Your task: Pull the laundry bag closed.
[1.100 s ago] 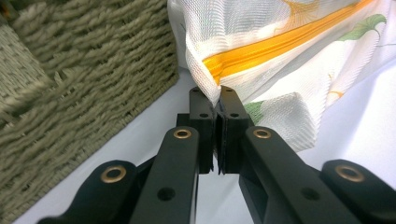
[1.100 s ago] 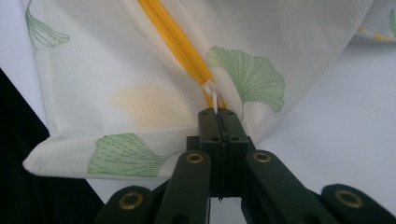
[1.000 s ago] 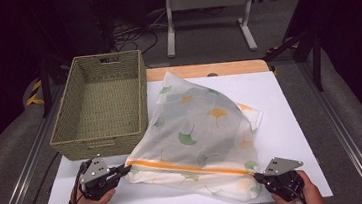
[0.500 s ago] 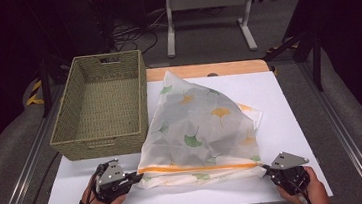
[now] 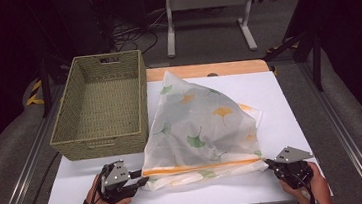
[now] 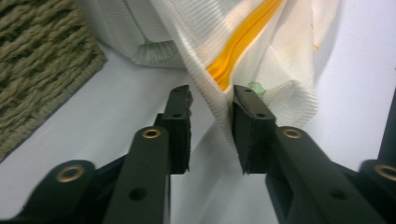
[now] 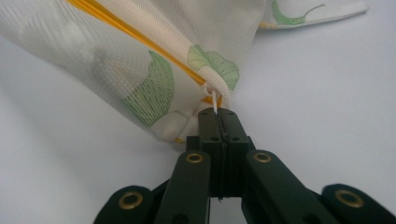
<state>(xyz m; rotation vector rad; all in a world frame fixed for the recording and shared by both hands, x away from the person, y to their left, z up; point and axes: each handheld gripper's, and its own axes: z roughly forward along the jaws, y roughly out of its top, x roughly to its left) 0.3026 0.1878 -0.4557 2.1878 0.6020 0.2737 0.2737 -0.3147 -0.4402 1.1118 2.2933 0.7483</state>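
White tabletop (image 5: 289, 101), dark room behind; wicker basket (image 5: 101, 104) at left. Mesh laundry bag (image 5: 199, 125) mid-table beside it, flatter than a second ago, orange zipper (image 5: 200, 167) pulled straight. Right gripper (image 7: 218, 116) clamped on zipper pull (image 7: 214, 99). Left gripper (image 6: 211, 109) now closer in, jaws apart around the bag's corner. Probably re-gripping to zip.

a white table (image 5: 289, 101) with a wooden far edge stands on grey floor (image 5: 13, 158); beyond it, a metal stand (image 5: 208, 14) and cables (image 5: 135, 33) in darkness.
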